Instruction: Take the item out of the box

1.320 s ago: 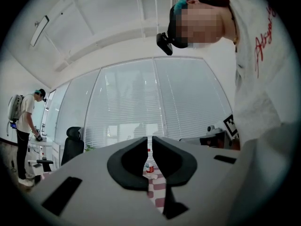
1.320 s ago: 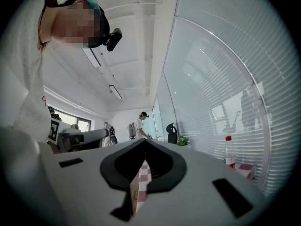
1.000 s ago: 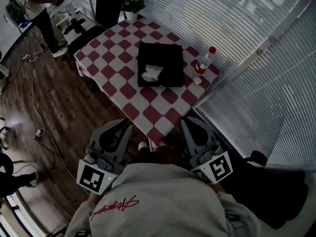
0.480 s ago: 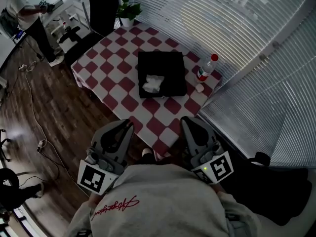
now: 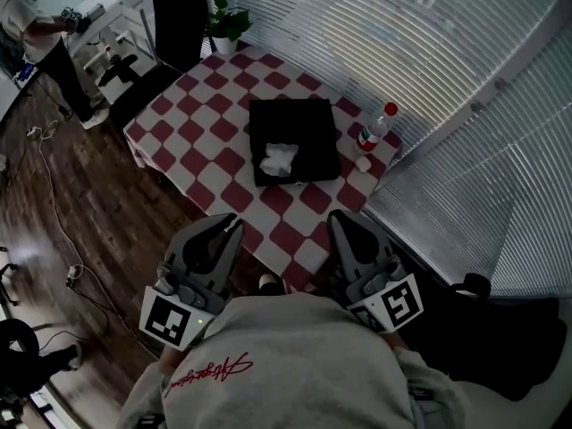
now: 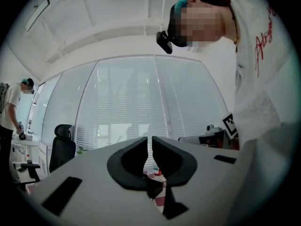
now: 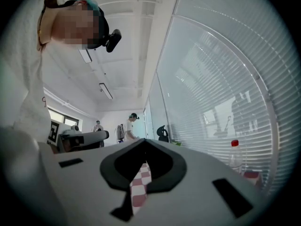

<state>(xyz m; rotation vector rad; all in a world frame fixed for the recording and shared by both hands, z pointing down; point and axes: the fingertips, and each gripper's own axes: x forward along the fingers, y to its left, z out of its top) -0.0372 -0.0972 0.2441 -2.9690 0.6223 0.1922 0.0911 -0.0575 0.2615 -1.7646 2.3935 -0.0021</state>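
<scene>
Checked table (image 5: 207, 147) ahead | left gripper (image 5: 232, 226) level by torso, nearly closed, empty | right gripper (image 5: 339, 221) level, closed, empty

tablecloth (image 5: 223, 164): red-white checks | box (image 5: 308, 123): black | item (image 5: 278, 159): white | bottle cap (image 5: 390, 109): red | floor (image 5: 80, 195): dark brown wood

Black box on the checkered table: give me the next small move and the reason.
Probably carry the right gripper forward over the black box and open it. It is shut and empty, close to the person's body and well short of the box, while the crumpled white item lies untouched inside.
</scene>
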